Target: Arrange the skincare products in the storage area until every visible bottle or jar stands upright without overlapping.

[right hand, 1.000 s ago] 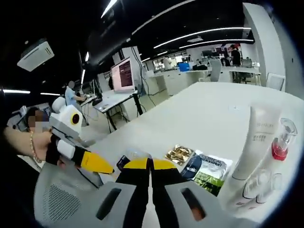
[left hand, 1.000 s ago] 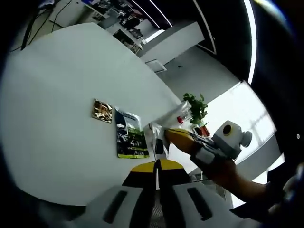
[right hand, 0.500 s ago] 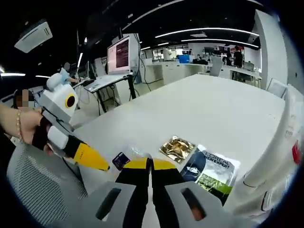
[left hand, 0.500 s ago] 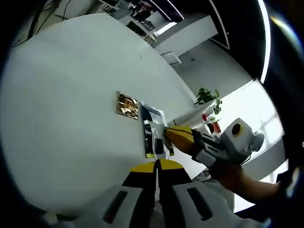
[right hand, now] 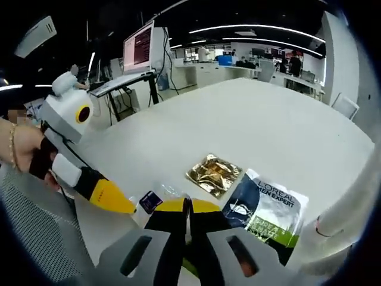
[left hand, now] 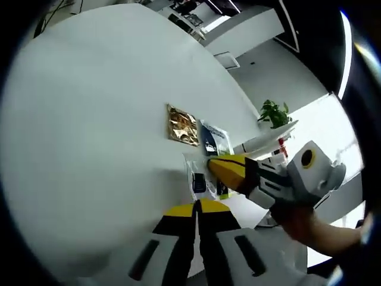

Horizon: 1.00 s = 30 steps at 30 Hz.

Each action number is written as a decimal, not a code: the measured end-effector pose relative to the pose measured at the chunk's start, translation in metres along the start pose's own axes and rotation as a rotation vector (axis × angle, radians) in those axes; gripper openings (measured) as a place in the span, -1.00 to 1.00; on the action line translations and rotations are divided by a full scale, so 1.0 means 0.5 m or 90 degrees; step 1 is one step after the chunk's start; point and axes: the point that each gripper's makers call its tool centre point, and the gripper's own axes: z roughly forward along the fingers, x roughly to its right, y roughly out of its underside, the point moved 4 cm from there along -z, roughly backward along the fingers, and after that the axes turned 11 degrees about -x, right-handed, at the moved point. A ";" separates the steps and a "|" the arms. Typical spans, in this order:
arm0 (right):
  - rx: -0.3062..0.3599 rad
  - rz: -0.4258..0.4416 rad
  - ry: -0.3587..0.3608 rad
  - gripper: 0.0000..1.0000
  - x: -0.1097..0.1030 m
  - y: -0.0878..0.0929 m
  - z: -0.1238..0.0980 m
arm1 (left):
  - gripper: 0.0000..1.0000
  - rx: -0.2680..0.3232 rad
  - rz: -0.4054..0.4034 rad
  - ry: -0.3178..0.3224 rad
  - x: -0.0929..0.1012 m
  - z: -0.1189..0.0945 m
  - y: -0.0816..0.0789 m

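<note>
Both claws are clenched, grasping nothing: left claw, right claw. On the tabletop, sachets lie flat at 2 o'clock beside a tube, likely awaiting arrangement.

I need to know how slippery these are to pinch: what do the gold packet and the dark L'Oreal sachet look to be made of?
The gold packet looks like metallic foil: crinkled, mirror-bright glints. The L'Oreal sachet seems a printed plastic or laminate film, smooth and slightly glossy, lying flat on the white table. Both are probably slick for a tool.
</note>
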 end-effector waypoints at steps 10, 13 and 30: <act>-0.037 -0.043 0.020 -0.98 0.006 0.014 0.022 | -1.00 -0.023 0.009 -0.013 -0.021 0.026 -0.010; -0.042 -0.044 0.027 -0.98 0.008 0.019 0.029 | -1.00 -0.029 0.019 -0.021 -0.022 0.030 -0.008; -0.049 -0.047 0.043 -0.98 0.007 0.024 0.028 | -0.99 -0.080 0.166 -0.101 -0.029 0.013 0.000</act>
